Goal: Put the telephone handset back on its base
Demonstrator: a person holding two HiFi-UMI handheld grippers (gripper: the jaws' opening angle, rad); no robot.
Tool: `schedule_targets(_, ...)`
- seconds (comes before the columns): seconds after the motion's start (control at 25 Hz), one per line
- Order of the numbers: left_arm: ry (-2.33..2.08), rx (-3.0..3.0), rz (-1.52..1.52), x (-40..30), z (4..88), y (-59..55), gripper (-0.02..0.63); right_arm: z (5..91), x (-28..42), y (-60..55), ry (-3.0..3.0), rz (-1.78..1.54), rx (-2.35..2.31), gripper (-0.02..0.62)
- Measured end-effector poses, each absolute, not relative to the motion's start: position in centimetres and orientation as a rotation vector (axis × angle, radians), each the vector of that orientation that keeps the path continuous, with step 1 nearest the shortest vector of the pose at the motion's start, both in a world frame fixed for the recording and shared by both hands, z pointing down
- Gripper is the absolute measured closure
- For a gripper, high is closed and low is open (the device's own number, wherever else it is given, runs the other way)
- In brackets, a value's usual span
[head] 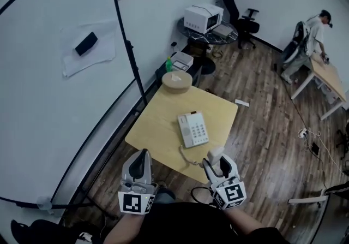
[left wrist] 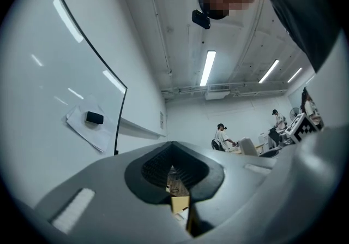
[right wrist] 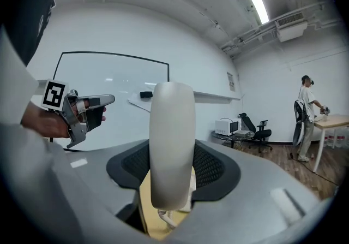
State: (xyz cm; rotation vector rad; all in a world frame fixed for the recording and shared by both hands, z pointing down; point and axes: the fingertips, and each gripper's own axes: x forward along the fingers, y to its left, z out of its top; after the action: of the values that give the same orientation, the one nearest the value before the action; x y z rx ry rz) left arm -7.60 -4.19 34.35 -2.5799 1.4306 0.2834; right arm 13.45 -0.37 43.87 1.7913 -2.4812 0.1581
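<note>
A white telephone base point(head: 194, 129) with a keypad lies near the middle of a pale wooden table point(head: 158, 123). Its coiled cord point(head: 188, 159) runs off the near edge toward me. My right gripper point(head: 216, 162) is shut on the white handset point(head: 215, 155), held upright just short of the table's near corner. In the right gripper view the handset point(right wrist: 172, 144) stands between the black pads point(right wrist: 212, 164) and hides most of the table. My left gripper point(head: 143, 156) hovers at the table's near left edge, jaws together and holding nothing. In its own view only a thin slit shows between the pads point(left wrist: 158, 166).
A round tan box point(head: 176, 81) sits at the table's far corner. A whiteboard point(head: 54, 73) with a black eraser point(head: 86, 43) runs along the left. Beyond are a microwave point(head: 203, 18) on a small table, an office chair point(head: 240, 19) and a person point(head: 313, 35) at a desk.
</note>
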Motion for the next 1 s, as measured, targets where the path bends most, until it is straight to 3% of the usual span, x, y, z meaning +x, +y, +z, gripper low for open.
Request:
schedule_targets(0.56,1.284,-2.737,0.324,-11.1,36.2,-18.7,0.606,45.1,10.8,-13.0,-2.263,0.218,1.894,0.368)
schedule_targets(1.0,1.366,-2.802,0.277,-9.4,39.8,-21.0,0.606,52.0,12.5,-19.6,-2.216,0.373,1.724,0.368)
